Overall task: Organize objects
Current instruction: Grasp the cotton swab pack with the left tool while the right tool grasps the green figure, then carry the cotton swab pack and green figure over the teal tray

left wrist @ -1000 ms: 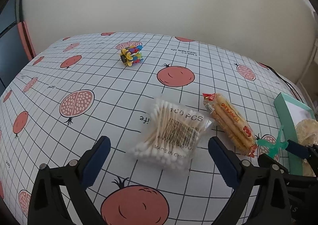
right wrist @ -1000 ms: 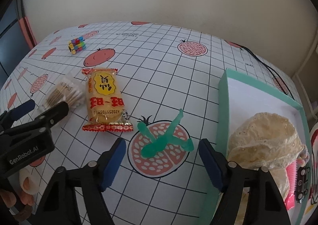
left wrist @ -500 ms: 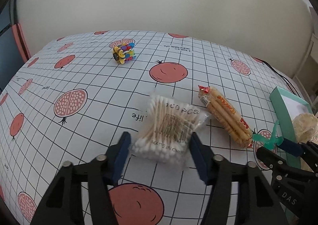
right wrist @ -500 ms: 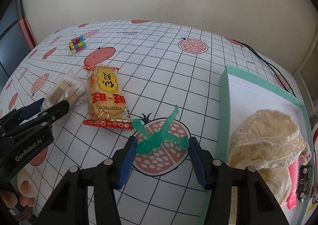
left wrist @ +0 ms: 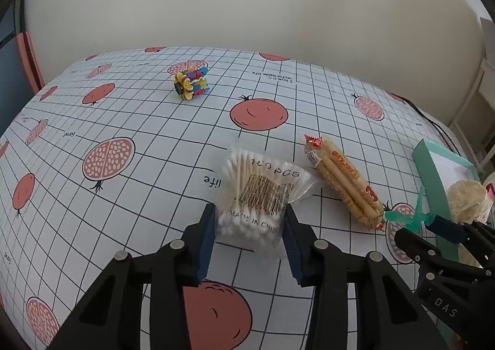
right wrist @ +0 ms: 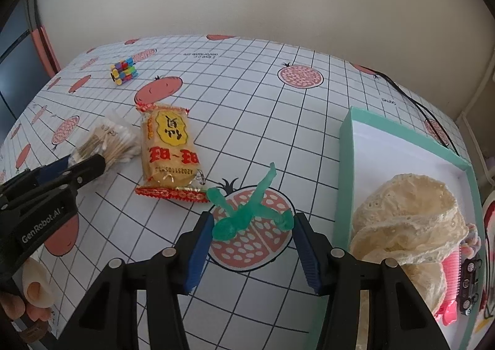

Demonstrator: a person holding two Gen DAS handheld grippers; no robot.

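Note:
A clear bag of cotton swabs (left wrist: pixel 260 186) lies on the pomegranate-print tablecloth (left wrist: pixel 123 121). My left gripper (left wrist: pixel 249 226) is shut on the bag's near end, its blue pads pressing both sides. A translucent green toy figure (right wrist: pixel 247 210) lies on a pomegranate print, and my right gripper (right wrist: pixel 253 226) is shut on it, one pad at its head and the other at a limb. Between the two lies a yellow snack pack (right wrist: pixel 168 145). The teal box (right wrist: pixel 345 164) stands to the right and holds a cream lace cloth (right wrist: pixel 408 213).
A colourful block toy (left wrist: pixel 190 82) sits far back on the left. A pink comb (right wrist: pixel 451 282) and a small toy car (right wrist: pixel 470 288) lie in the box. A black cable (right wrist: pixel 411 99) runs behind the box. A person's fingers (right wrist: pixel 34 291) hold the left gripper.
Both grippers have moved forward and down and narrowed from wide open. The left now clamps the swab bag, the right pinches the green figure.

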